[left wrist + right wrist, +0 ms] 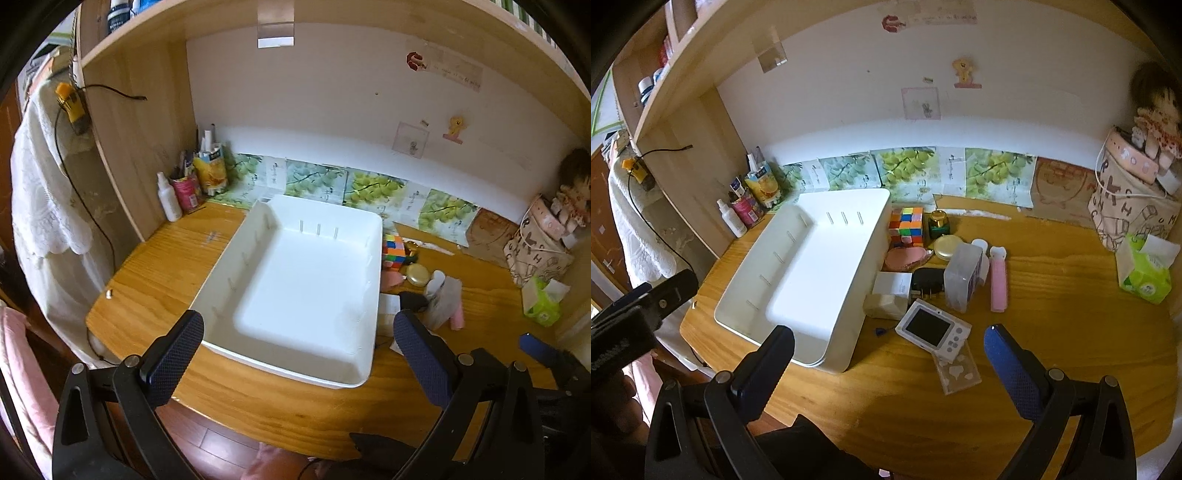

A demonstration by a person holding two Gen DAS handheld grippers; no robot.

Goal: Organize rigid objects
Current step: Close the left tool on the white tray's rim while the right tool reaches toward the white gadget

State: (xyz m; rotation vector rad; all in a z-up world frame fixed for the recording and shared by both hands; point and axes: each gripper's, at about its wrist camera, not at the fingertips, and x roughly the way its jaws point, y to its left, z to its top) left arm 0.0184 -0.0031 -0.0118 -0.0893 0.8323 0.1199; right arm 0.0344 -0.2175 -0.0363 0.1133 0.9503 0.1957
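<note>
A white, empty plastic bin sits on the wooden desk; it also shows in the right wrist view. Right of it lie a colourful cube, a green jar, a gold round tin, a pink oval case, a white box, a black plug, a clear box, a pink tube and a small white camera. My left gripper is open over the bin's near edge. My right gripper is open, empty, just short of the camera.
Bottles and cartons stand at the back left corner. A printed bag with a doll and a green tissue pack stand at the right. A shelf hangs overhead. The desk's front edge is close.
</note>
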